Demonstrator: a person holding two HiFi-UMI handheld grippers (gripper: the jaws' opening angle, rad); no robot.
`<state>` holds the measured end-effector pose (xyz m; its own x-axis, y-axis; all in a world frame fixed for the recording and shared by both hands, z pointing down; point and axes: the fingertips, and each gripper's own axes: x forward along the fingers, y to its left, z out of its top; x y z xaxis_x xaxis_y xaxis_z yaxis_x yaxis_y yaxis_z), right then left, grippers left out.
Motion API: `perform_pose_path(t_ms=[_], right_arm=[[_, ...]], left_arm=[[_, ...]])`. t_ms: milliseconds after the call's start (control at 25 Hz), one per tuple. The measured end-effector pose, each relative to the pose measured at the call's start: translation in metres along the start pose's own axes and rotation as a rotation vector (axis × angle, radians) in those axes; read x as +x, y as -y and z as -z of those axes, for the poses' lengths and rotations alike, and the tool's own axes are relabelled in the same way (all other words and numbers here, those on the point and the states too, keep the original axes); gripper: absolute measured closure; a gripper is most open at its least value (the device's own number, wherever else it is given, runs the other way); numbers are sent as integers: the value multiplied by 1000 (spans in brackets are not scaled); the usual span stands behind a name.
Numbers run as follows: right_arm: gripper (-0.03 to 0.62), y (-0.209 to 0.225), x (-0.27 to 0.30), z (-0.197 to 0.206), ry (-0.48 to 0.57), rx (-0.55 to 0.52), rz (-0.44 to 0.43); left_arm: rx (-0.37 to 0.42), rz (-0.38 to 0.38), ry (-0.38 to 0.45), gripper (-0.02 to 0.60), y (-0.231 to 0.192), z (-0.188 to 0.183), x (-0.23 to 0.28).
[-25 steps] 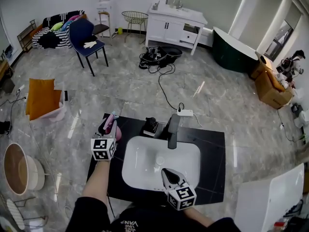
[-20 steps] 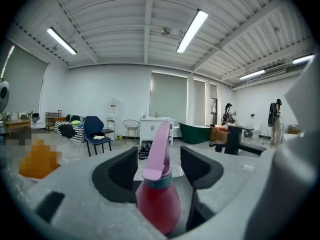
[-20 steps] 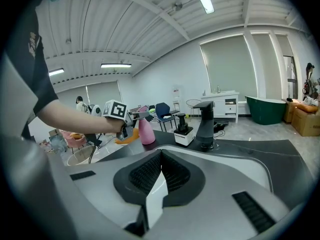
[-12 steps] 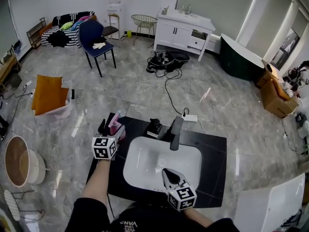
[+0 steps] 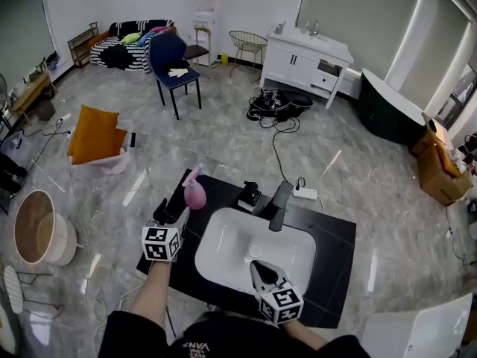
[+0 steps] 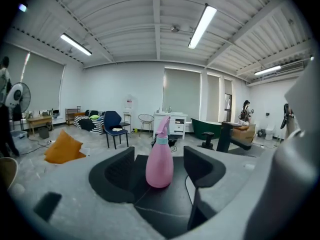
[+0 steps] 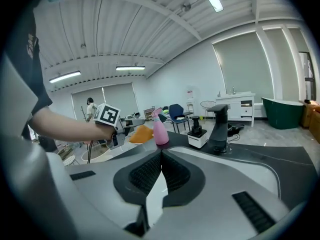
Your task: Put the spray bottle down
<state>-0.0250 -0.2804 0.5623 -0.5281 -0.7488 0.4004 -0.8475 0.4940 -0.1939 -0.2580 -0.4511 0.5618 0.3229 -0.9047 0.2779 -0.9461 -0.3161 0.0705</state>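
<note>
**A:** Head view first. What's different?

**B:** A second ago the left gripper (image 5: pixel 171 215) had the pink spray bottle (image 5: pixel 194 192) in its jaws over the black counter (image 5: pixel 335 233). Now the bottle stands upright on the counter's far left corner, beside the sink (image 5: pixel 223 230), and the gripper has drawn back toward the person. There's a clear gap between its tips and the bottle.

**A:** And the right gripper (image 5: pixel 254 265)?

**B:** Hovering over the near edge of the basin, much where it was. It takes no part in this.

**A:** Left gripper view?

**B:** The jaws stand apart. They opened wide to let go and have just eased inward a little. The bottle shows in the gap, but it sits beyond the tips on the dark surface. Neither pad touches it.

**A:** Right gripper view?

**B:** Its jaws are pressed together with nothing between them. Farther off, the bottle stands free on the counter, left of the soap dispenser (image 7: pixel 197 132) and faucet (image 7: pixel 218 125).

**A:** So the task?

**B:** I'd call it done: the bottle is set down, released and steady.
</note>
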Motion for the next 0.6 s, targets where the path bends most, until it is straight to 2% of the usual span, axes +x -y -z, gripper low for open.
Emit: perform_pose_path(t_ms=[240, 480, 600], right_arm=[[594, -12, -9, 4, 8, -35, -79], [594, -19, -30, 14, 9, -72, -144], [594, -20, -46, 20, 9, -85, -167]], left_arm=[[9, -51, 82, 380, 14, -4, -65], [11, -83, 114, 466, 49, 4, -122], [6, -103, 127, 529, 69, 9, -149]])
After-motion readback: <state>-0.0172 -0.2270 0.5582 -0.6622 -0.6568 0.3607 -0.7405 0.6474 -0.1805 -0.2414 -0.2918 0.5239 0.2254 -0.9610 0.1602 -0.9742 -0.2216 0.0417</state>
